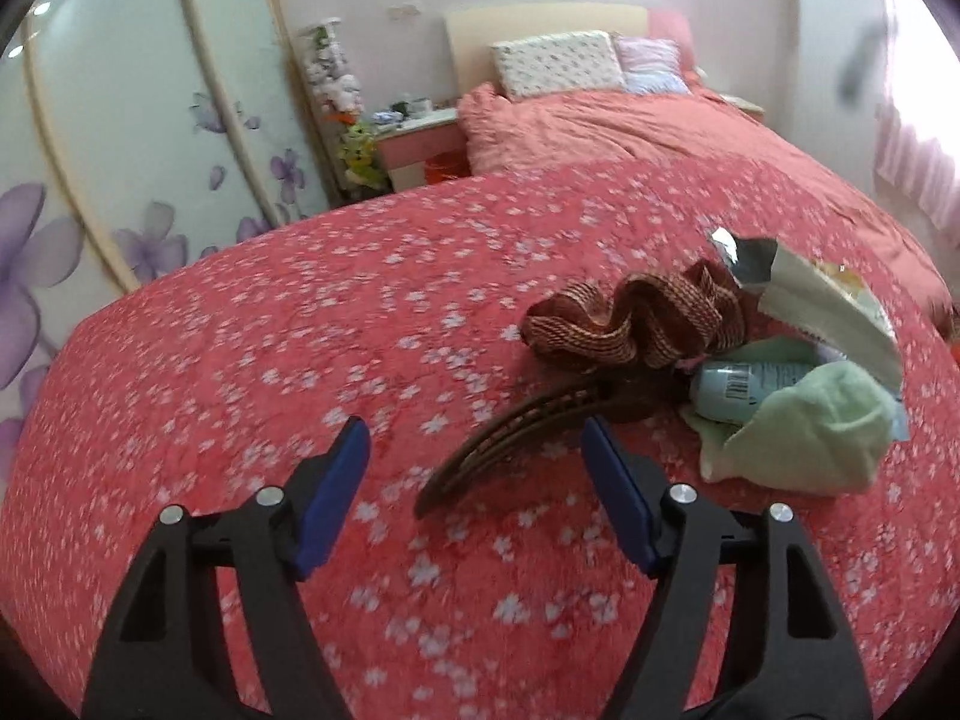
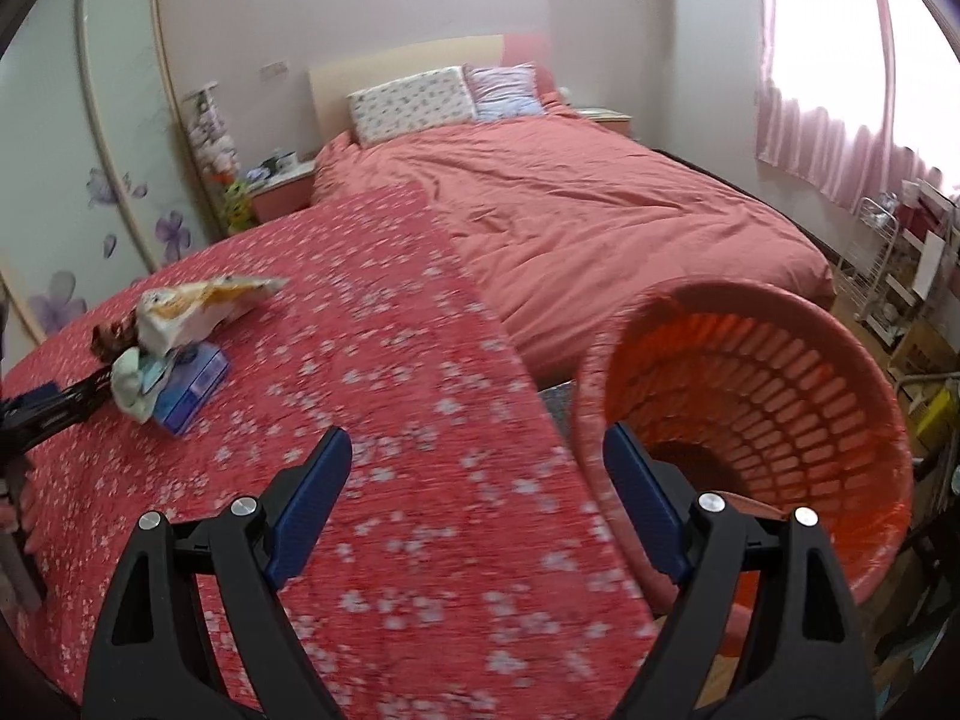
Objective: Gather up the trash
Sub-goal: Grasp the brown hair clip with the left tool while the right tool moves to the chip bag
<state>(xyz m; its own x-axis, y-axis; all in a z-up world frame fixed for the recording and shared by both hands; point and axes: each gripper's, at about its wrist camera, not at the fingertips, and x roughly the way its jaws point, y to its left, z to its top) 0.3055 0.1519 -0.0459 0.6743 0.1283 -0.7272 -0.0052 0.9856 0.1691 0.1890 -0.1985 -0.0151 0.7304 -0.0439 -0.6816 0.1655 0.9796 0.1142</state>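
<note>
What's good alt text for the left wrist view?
The open left gripper hovers over a red floral bedspread, its fingers on either side of a dark brown hair claw clip. Past the clip lies a pile: a brown scrunchie, a pale blue bottle, a green cloth and an opened snack wrapper.

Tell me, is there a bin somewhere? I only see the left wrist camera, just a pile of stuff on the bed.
Observer: Yes, an orange basket sits just past the edge of the floral bedspread, beside the right gripper.
Operator: Is anything in it?
Observer: Nothing that I can see, though its bottom is partly hidden.
Operator: Is the right gripper holding something?
Observer: No, its fingers are open and empty.
</note>
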